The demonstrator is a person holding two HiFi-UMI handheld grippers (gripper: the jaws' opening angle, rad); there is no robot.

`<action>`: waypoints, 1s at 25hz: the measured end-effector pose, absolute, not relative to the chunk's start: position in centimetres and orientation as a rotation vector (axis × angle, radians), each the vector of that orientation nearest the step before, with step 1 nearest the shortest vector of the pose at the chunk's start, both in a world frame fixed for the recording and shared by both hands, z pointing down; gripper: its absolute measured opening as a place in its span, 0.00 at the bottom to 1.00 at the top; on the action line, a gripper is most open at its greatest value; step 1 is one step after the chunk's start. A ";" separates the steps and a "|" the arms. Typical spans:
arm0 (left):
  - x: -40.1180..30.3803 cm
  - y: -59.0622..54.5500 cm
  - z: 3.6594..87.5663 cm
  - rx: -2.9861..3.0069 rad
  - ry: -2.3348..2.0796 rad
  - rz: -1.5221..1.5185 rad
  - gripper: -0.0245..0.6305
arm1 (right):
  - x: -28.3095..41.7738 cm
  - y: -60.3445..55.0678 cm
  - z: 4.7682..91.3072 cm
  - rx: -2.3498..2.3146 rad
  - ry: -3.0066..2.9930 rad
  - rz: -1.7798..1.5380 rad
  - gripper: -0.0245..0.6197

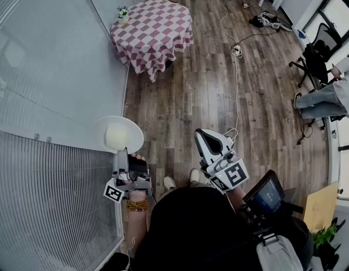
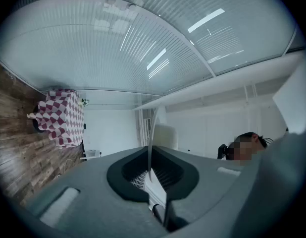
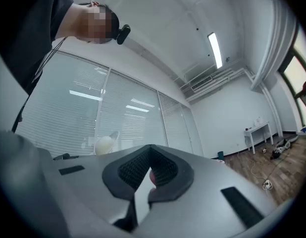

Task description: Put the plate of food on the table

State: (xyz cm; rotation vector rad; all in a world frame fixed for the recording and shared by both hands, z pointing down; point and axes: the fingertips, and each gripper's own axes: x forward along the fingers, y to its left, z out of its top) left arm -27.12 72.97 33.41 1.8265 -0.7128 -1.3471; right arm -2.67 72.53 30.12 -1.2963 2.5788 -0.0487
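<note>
A white plate [image 1: 119, 133] with a pale round bun [image 1: 118, 135] on it is held up over the wooden floor beside the glass wall. My left gripper [image 1: 123, 153] is shut on the plate's near rim. In the left gripper view the plate [image 2: 150, 143] stands edge-on between the pads of that gripper [image 2: 150, 171]. My right gripper [image 1: 208, 144] hangs to the right, apart from the plate, shut with nothing held; its own view shows its jaws [image 3: 149, 166] together. The round table [image 1: 153, 30] with a red-and-white checked cloth stands far ahead.
A small vase of flowers [image 1: 122, 13] stands on the table's left edge. A glass wall with blinds [image 1: 44, 95] runs along the left. Cables [image 1: 236, 49] trail over the floor. A seated person [image 1: 327, 97] and an office chair [image 1: 317, 55] are at the right.
</note>
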 end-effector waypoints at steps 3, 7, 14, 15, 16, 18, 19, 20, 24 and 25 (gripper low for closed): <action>-25.4 72.2 33.6 1.822 -0.715 -1.351 0.06 | -1.0 72.3 30.6 -1.253 2.591 -0.079 0.05; -23.1 70.6 34.1 1.822 -0.715 -1.314 0.06 | -0.1 71.6 32.4 -1.220 2.707 -0.082 0.06; -19.8 71.0 34.5 1.848 -0.788 -1.280 0.06 | 1.7 71.6 33.9 -1.131 2.764 -0.081 0.05; -19.5 70.8 34.9 1.847 -0.807 -1.260 0.06 | 2.0 71.3 34.0 -1.124 2.749 -0.081 0.05; -19.3 70.5 35.5 1.840 -0.826 -1.238 0.06 | 2.1 70.8 34.2 -1.120 2.737 -0.084 0.05; -19.4 69.6 36.5 1.814 -0.854 -1.206 0.06 | 2.2 69.8 34.8 -1.127 2.733 -0.102 0.05; -19.5 69.1 36.9 1.807 -0.861 -1.198 0.06 | 2.2 69.4 35.2 -1.133 2.734 -0.115 0.05; -19.7 68.7 37.2 1.808 -0.861 -1.196 0.06 | 2.2 69.1 35.4 -1.138 2.735 -0.126 0.05; -19.9 65.7 38.0 1.835 -0.819 -1.212 0.06 | 2.8 66.6 37.1 -1.219 2.744 -0.134 0.05; -20.0 64.6 38.4 1.828 -0.813 -1.210 0.06 | 2.9 65.7 37.4 -1.250 2.741 -0.143 0.05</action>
